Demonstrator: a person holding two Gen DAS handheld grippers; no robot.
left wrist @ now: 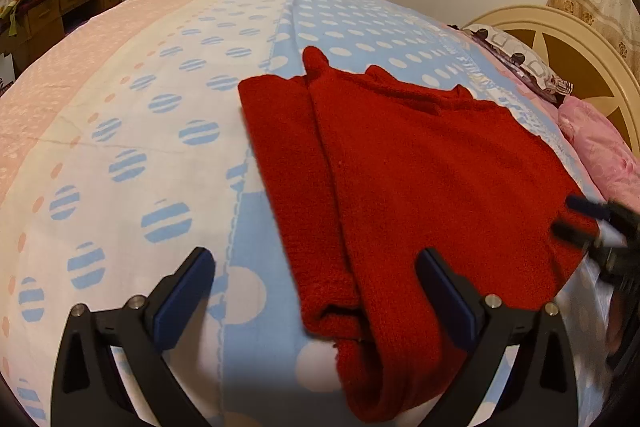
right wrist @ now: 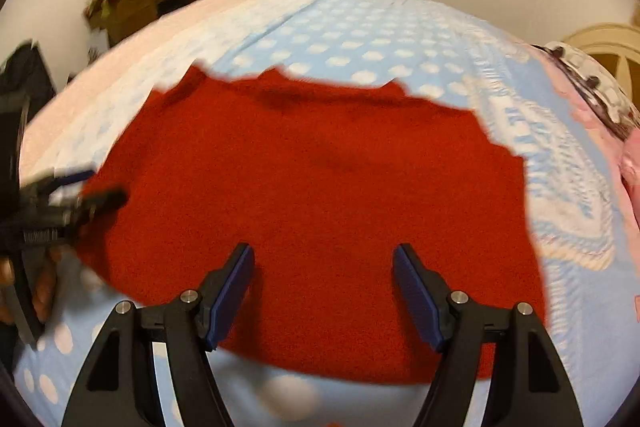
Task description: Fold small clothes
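A wooden desk [left wrist: 60, 11] piled with clutter is seen at far left, clear of the work. The left gripper [left wrist: 316, 291] is held wide open above the bedsheet [left wrist: 132, 115], nothing between its pads — apparently released so the folded-in left strip stays put. The red knitted sweater [left wrist: 420, 167] is spread flat mid-bed, one side already doubled over. The right gripper [right wrist: 323, 291] is poised partly open over the sweater's near hem, empty — seemingly placed for the opposite fold
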